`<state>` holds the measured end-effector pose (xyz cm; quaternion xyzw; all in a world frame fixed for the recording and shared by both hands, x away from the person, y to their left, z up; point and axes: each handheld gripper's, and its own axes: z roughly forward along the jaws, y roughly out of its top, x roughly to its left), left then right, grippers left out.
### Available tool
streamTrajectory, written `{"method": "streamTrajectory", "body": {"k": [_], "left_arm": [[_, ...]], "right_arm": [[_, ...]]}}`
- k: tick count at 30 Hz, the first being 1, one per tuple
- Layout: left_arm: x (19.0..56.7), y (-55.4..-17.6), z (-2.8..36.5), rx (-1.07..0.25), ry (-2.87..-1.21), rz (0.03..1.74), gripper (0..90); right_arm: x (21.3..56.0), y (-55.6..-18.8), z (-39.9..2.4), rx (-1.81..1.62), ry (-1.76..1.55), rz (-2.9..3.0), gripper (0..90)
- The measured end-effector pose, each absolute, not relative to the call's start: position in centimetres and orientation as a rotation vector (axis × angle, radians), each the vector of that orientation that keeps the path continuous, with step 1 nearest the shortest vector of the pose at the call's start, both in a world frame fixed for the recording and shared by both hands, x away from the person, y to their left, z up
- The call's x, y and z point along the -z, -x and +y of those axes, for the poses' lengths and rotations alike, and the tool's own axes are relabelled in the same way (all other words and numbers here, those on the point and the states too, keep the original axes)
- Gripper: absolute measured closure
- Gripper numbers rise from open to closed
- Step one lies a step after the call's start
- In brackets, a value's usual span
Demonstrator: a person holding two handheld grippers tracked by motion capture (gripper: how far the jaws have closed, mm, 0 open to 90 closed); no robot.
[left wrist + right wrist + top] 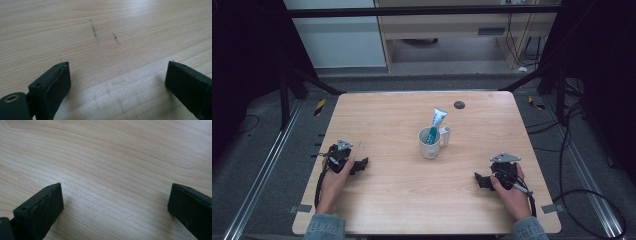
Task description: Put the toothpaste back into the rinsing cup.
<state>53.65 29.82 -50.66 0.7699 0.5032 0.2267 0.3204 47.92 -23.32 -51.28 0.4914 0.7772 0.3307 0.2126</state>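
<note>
Two grippers rest on the wooden table, both with jaws spread wide and empty: left gripper, right gripper. Between them, farther from the person, stands a white mug holding a toothpaste tube, upright and leaning slightly right. Neither gripper is clearly nearer.

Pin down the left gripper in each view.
High view: left gripper at the table's left side, hand-held.
Left gripper view: its jaws rise from both bottom corners, apart.
Right gripper view: the right gripper's own jaws over wood.
Shared landmark: the table's pale wood grain.
</note>
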Motion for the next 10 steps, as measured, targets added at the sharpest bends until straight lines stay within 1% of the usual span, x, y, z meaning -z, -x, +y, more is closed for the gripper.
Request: {"method": "streamTrajectory", "body": {"k": [1, 10], "left_arm": [[50.71, -53.78, 29.85, -0.589, -2.023, 1.32, 3.6], [50.74, -53.87, 29.76, -0.585, -2.03, 1.335, 0.0]], "right_arm": [[51.28, -47.91, -23.32, -0.918, -1.364, 2.158, 0.4], [51.28, -47.92, -23.32, -0.919, -1.364, 2.158, 0.4]]}}
